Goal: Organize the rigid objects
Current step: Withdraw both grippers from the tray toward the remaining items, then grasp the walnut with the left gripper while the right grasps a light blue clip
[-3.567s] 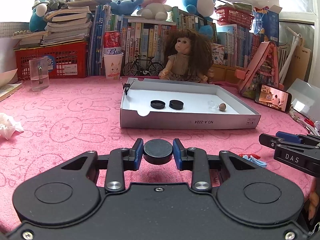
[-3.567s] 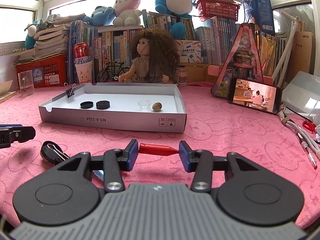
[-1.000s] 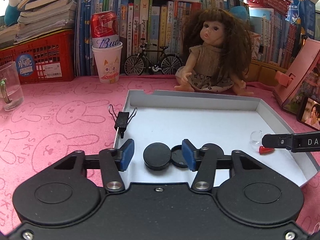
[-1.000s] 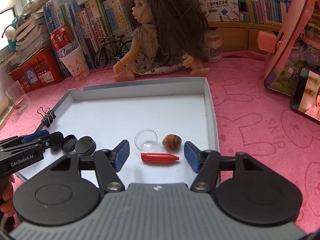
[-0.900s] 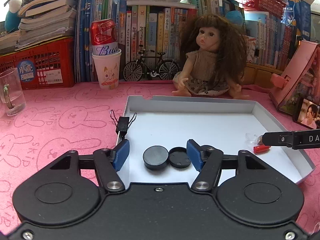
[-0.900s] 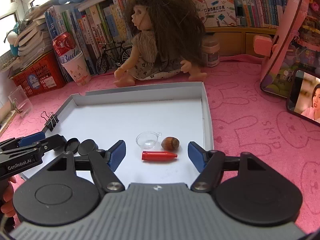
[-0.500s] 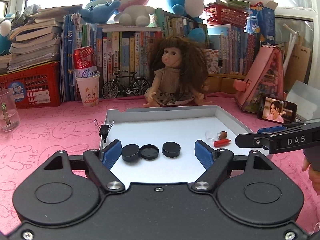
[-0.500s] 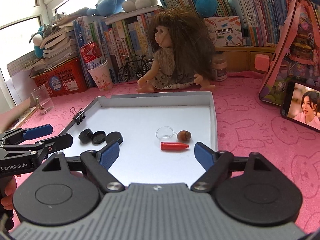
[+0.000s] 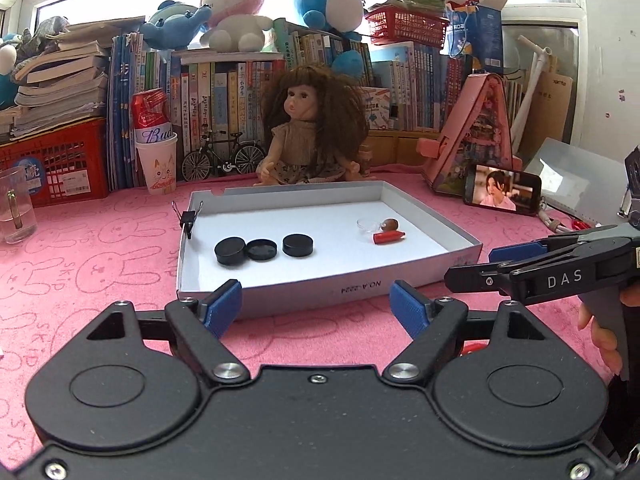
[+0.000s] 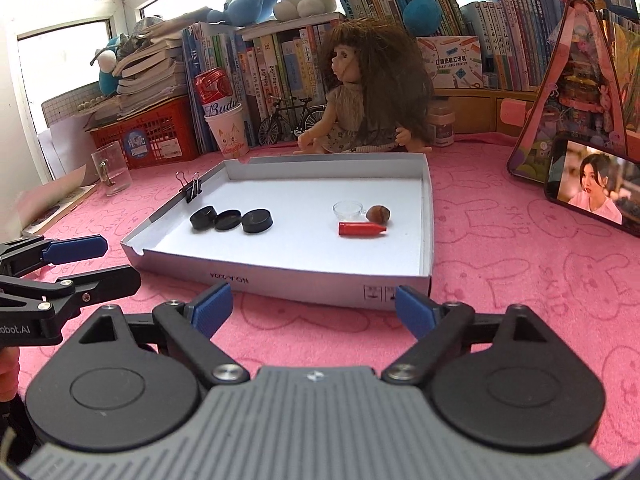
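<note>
Two of our grippers, left gripper (image 9: 316, 300) spread and empty, right gripper (image 10: 314, 306) opening with nothing between, tray (image 9: 432, 216) label too blurry to read, pink bunny cloth (image 9: 100, 264), cluttered bookshelf (image 9: 224, 92) behind.

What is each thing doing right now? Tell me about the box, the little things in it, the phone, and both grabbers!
Box: open, no lid on.
Black caps: three in a row, lying flat in the box.
Red crayon: lying on its side in the box.
Nut: resting beside the clear cup.
Binder clip: clipped on the box wall.
Phone: switched on, playing a video.
Left gripper: open, empty.
Right gripper: opening, empty.
</note>
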Available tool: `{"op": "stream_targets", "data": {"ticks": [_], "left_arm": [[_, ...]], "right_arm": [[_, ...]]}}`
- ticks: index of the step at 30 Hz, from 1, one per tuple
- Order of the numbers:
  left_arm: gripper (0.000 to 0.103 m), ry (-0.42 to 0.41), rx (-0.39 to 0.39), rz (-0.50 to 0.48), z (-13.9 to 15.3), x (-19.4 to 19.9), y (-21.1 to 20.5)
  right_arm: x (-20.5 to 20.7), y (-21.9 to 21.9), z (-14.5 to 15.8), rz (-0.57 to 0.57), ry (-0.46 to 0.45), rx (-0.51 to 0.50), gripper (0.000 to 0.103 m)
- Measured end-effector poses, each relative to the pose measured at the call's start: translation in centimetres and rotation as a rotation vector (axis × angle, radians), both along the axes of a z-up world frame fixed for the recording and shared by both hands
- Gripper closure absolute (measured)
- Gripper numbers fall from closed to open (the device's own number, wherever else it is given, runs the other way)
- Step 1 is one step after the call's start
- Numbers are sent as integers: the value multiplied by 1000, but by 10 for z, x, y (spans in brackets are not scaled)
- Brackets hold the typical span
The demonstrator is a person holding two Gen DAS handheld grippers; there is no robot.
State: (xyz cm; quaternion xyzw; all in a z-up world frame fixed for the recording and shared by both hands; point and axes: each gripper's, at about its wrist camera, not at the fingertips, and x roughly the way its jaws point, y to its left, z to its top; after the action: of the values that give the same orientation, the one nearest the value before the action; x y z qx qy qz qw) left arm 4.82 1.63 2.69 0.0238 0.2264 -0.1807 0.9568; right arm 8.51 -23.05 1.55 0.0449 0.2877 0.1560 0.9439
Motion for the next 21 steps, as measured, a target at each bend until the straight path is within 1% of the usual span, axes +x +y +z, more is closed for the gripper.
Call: {"op": "stream_targets", "data": {"ticks": [5, 8, 9, 10, 11, 13, 15, 19, 21], "left_arm": [[25, 5, 43, -12, -10, -20, 0], [31, 19, 54, -25, -17, -30, 1], [34, 25, 54, -27, -18, -33, 1], [40, 27, 52, -29, -20, -35, 2], [43, 30, 51, -34, -21, -37, 2], [54, 36, 47, -50, -22, -41, 3], [59, 41, 43, -69, -23, -44, 2], [64, 44, 60, -104, -26, -48, -4], [66, 41, 74, -114, -27, -49, -8]], "right_arm": [[-20, -1, -7, -2, -7, -11, 9], [-33, -2, -10, 9, -15, -22, 9], [-37, -2, -10, 12, -17, -23, 9], [-40, -2, -11, 15, -19, -24, 9], [-43, -3, -12, 17, -20, -23, 9], [-49, -4, -14, 26, -18, -16, 9], [-54, -3, -17, 49, -19, -10, 10], [-63, 3, -21, 103, -16, -25, 16], [-66, 8, -24, 122, -11, -35, 24]]}}
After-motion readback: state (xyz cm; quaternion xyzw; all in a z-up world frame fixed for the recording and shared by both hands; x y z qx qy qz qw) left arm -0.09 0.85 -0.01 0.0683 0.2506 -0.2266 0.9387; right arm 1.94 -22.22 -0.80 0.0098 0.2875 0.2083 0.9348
